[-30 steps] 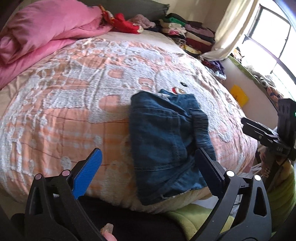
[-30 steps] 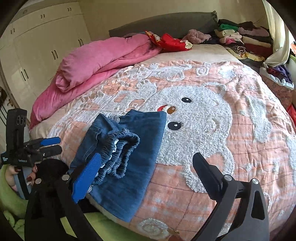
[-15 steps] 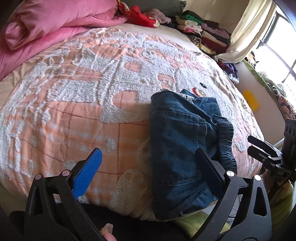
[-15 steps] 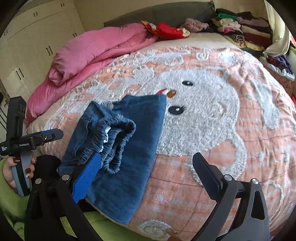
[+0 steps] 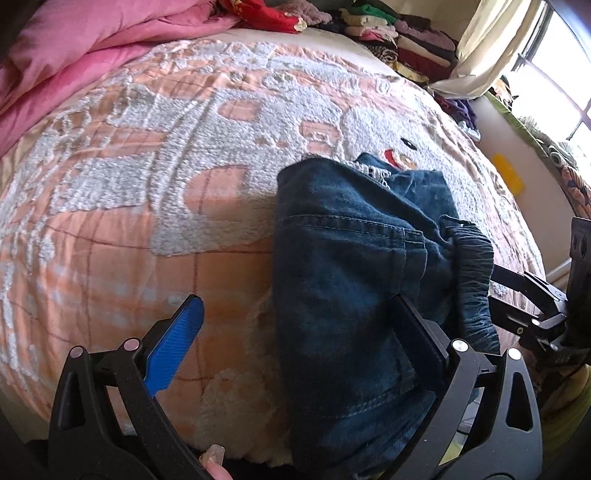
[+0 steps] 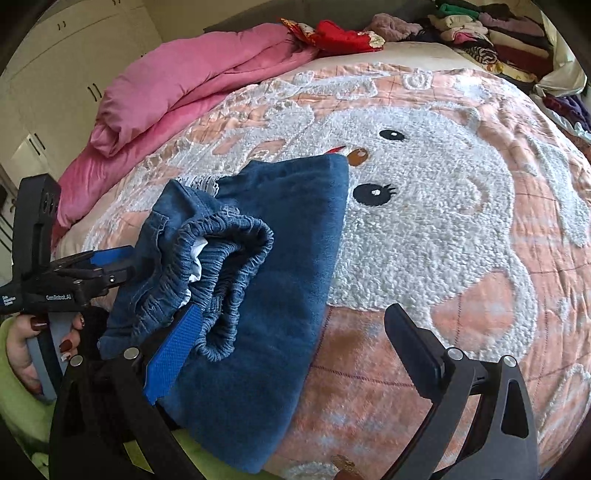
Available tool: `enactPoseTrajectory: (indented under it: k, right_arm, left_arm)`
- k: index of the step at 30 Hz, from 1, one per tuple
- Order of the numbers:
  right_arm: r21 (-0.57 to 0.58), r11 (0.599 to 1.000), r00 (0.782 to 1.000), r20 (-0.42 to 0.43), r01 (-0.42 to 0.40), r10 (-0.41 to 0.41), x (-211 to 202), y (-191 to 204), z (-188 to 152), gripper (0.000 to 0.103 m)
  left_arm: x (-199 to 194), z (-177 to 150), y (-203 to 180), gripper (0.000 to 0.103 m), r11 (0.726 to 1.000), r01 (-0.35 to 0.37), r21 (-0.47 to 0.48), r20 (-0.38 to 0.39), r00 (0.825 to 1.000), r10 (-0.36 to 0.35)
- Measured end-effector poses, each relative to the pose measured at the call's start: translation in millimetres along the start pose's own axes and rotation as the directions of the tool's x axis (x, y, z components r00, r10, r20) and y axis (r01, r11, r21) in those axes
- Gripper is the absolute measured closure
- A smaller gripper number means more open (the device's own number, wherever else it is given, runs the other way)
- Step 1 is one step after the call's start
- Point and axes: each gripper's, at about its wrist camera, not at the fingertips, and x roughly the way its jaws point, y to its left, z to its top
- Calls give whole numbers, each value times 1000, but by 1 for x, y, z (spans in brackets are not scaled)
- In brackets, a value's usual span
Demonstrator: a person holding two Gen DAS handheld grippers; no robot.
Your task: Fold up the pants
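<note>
The blue denim pants [image 5: 354, 280] lie folded in a bundle at the near edge of the bed, with the elastic waistband [image 6: 225, 258] bunched on top. They also show in the right wrist view [image 6: 288, 266]. My left gripper [image 5: 295, 325] is open, its right finger over the pants' near part and its blue-padded left finger over the bedspread. My right gripper [image 6: 291, 328] is open, its blue-padded left finger just by the waistband. Neither gripper holds anything. The left gripper shows in the right wrist view [image 6: 107, 269], and the right gripper in the left wrist view [image 5: 517, 295].
The pants rest on a peach and white bedspread [image 6: 443, 221] with a bear face. A pink duvet [image 6: 192, 85] is heaped at the back left. Stacks of folded clothes [image 6: 491, 33] line the back right. A wardrobe [image 6: 66, 74] stands left; a window [image 5: 554, 74] lies right.
Both grippers have moved forward toward the pants, which now look larger in both views. The pants have not visibly changed shape. Both grippers stay open.
</note>
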Motion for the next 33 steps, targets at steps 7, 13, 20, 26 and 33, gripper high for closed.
enactPoseTrajectory:
  k: [7, 13, 20, 26, 33]
  right_arm:
    - [21, 999, 999, -8, -47, 47, 6, -3, -1, 16]
    - [21, 997, 997, -11, -73, 73, 12, -3, -2, 21]
    - [7, 994, 994, -15, -110, 110, 17, -3, -2, 31]
    - [-12, 992, 992, -13, -126, 126, 22, 0, -1, 39]
    - [-27, 989, 989, -13, -148, 147, 26, 3, 1, 55]
  left_arm:
    - [8, 0, -9, 10, 1000, 7, 29, -7, 1000, -7]
    - [11, 0, -13, 11, 999, 13, 35, -14, 1000, -13]
    - [15, 0, -14, 16, 999, 21, 37, -19, 1000, -21]
    - [19, 1, -18, 28, 998, 31, 46, -16, 999, -31]
    - [20, 1, -27, 49, 996, 38, 84, -13, 999, -37]
